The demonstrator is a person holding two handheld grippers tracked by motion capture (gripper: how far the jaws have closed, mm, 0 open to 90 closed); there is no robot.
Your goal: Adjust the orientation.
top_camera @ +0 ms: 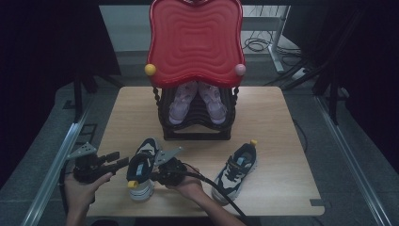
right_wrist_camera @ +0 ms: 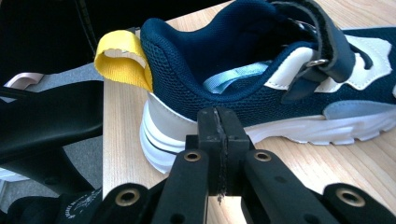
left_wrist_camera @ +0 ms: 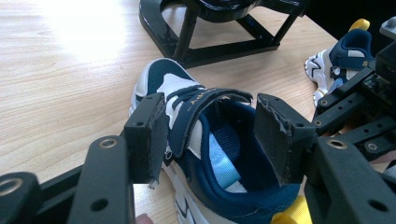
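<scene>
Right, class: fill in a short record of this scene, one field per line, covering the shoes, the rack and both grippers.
near shoe: navy and white sneaker, on the table, strap loose
left gripper: open, jaws either side of the sneaker's opening
right gripper: shut, empty, at the sneaker's side
second sneaker: to the right, apart
rack: black, holds pink shoes

So I count four shoes: two navy sneakers, two pink ones, plus one black rack.
</scene>
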